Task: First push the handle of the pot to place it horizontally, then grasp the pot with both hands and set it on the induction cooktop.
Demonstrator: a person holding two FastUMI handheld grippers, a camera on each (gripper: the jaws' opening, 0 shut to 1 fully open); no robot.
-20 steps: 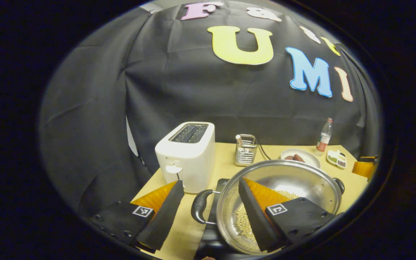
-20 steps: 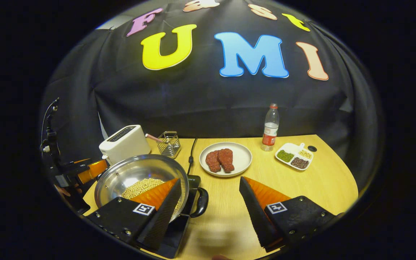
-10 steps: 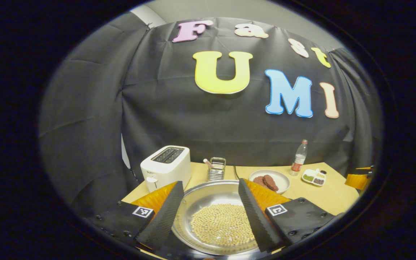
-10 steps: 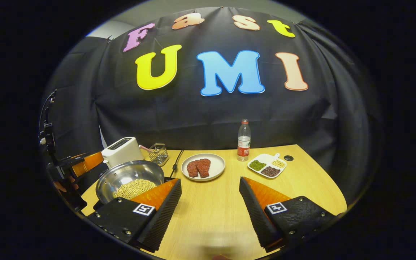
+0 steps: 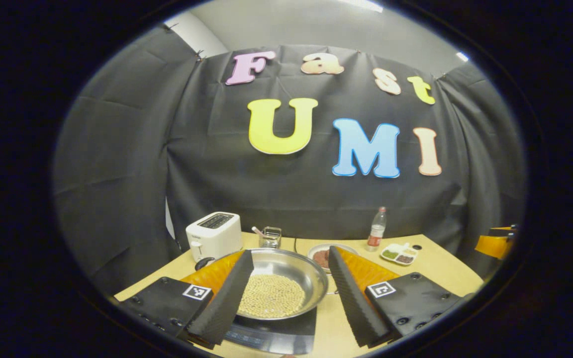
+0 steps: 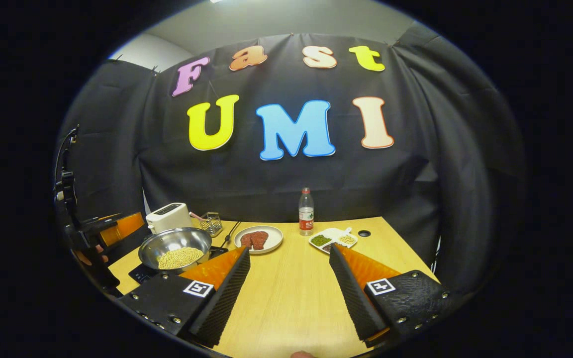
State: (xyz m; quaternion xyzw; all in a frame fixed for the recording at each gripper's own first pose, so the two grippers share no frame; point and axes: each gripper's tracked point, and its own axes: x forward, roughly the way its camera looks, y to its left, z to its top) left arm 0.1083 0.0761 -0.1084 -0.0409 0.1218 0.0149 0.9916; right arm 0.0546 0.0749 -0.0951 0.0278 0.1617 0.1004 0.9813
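pot of beans sat on induction cooktop, beside toaster. left gripper jaws spread wide, holding nothing. right gripper likewise open above bare table.

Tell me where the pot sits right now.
In the right gripper view the pot sits on the induction cooktop at the table's left end, in front of the toaster and left of the meat plate.

- Counted one pot of beans
- One cooktop
- One toaster
- One bottle
- One plate, two meat pieces
- One divided dish
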